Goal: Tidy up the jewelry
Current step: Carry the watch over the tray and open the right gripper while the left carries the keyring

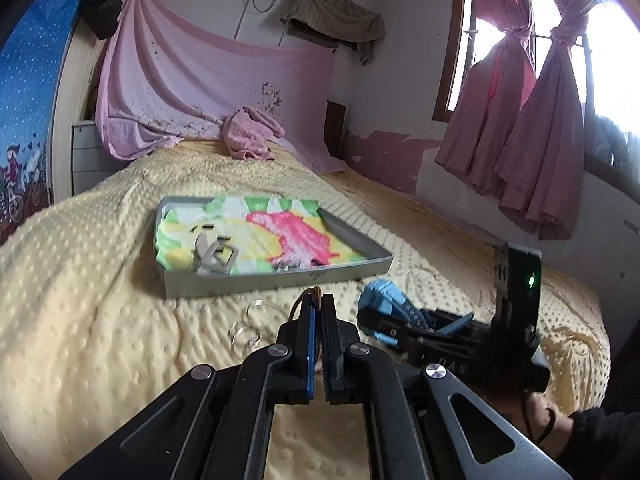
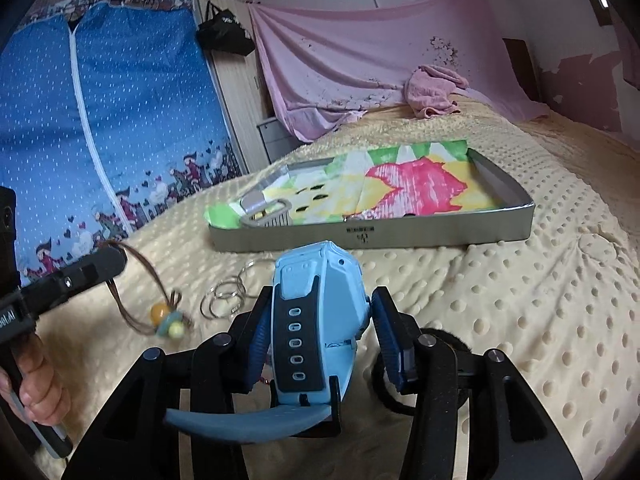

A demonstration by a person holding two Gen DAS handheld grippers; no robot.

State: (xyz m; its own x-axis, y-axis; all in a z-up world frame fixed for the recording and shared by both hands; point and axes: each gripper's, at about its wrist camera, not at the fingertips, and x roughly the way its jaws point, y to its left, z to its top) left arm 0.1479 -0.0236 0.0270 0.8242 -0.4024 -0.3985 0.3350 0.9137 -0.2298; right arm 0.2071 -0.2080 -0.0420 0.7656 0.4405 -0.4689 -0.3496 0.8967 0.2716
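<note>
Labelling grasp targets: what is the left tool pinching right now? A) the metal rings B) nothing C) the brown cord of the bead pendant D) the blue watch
C: the left tool is closed on the brown cord, with the bead pendant hanging from it just above the bedspread; the blue watch sits between the right tool's fingers.
</note>
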